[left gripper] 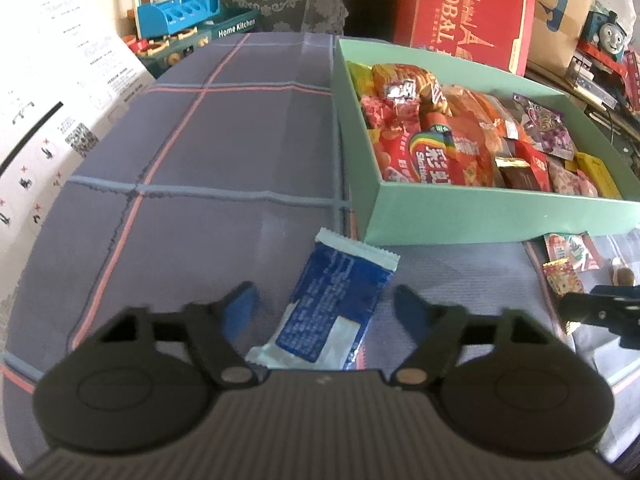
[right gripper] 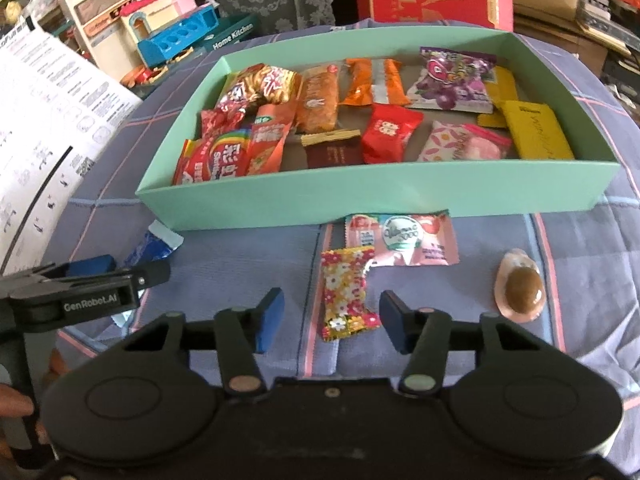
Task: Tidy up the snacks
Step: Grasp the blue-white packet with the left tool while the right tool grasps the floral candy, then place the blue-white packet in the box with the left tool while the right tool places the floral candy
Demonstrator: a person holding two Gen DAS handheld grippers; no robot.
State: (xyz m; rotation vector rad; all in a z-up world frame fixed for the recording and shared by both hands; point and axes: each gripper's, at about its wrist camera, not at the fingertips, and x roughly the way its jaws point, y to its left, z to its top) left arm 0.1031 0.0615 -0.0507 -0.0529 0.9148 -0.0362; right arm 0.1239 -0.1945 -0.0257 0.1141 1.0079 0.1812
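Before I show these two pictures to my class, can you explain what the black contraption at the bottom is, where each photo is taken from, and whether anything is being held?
A person holds one hand-held gripper in each hand; each carries a wide-angle camera looking along its two blue-padded fingers.

Left camera: the left gripper straddles a blue wrapper on the checked cloth, pads not touching it.

Right camera: the right gripper straddles a flowered wrapper, also not gripped. A pink packet and a brown sweet lie nearby.

Behind stands a green box already full of snacks. Nothing is held yet.
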